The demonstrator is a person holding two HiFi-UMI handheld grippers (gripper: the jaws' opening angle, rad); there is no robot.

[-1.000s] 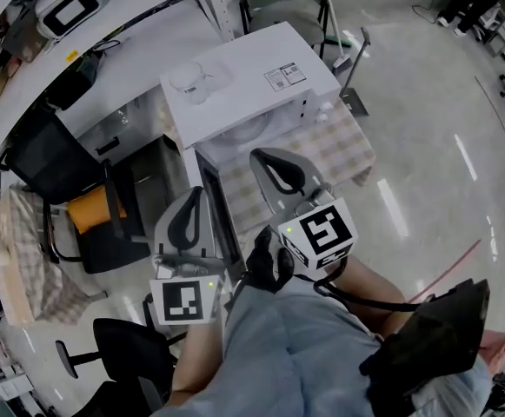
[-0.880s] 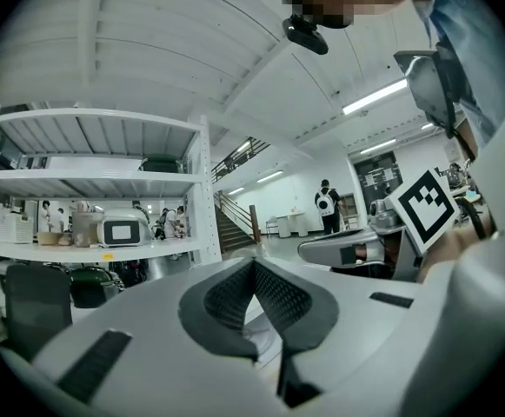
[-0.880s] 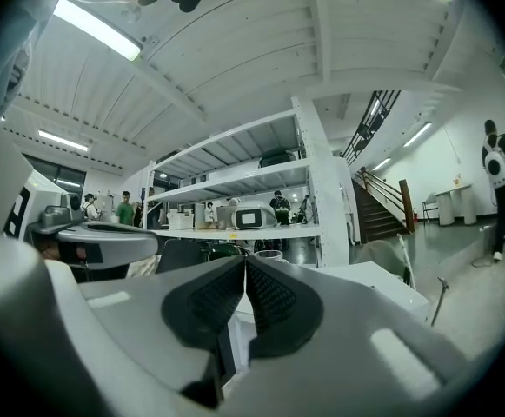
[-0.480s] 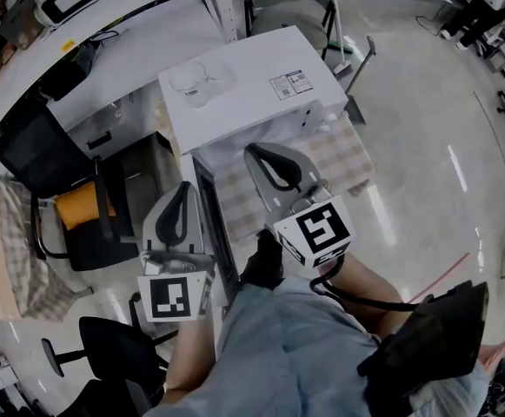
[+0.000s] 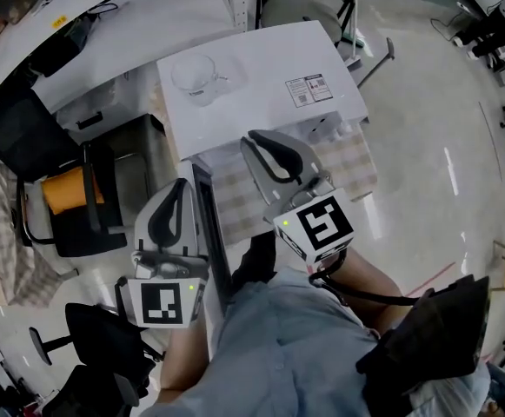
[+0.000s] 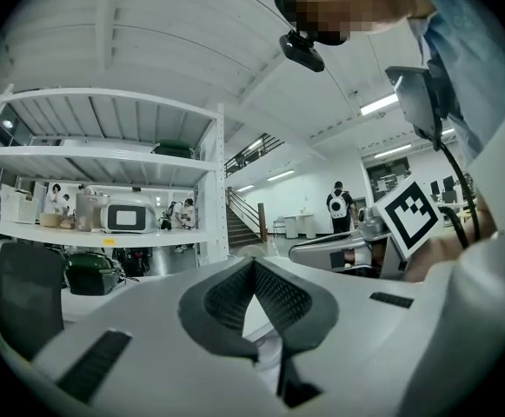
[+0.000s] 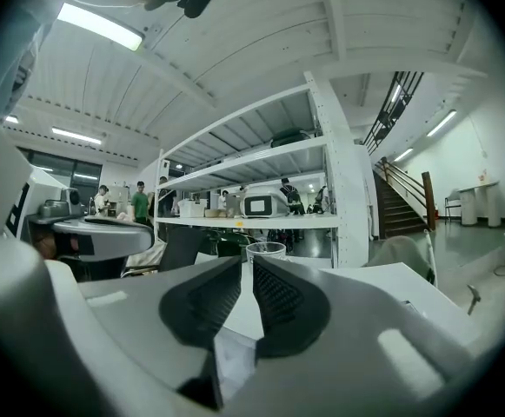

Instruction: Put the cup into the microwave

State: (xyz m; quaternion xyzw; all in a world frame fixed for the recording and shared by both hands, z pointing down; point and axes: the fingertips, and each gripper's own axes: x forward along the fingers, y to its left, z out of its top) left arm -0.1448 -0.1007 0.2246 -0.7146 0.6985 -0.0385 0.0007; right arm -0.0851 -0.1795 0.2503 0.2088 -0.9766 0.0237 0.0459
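A clear cup (image 5: 193,74) stands upright on top of the white microwave (image 5: 269,68), near its far left corner; it also shows just past my right jaws (image 7: 266,250). The dark edge of the microwave's open door (image 5: 209,224) runs down between my two grippers. My left gripper (image 5: 176,191) is shut and empty, left of the door. My right gripper (image 5: 259,143) points at the microwave's front below its top. Its jaws stand almost together with a thin slit, having just eased apart slightly, and nothing is between them.
The microwave sits on a checked cloth (image 5: 343,159). A grey cabinet (image 5: 117,133) and a black chair with an orange cushion (image 5: 61,189) stand to the left, an office chair (image 5: 96,337) lower left. White shelving (image 5: 104,7) lies behind. A black bag (image 5: 435,337) hangs lower right.
The microwave top and cup now lie nearer and larger in the head view. Both grippers have moved forward toward the microwave, the left one drifting left in the picture.
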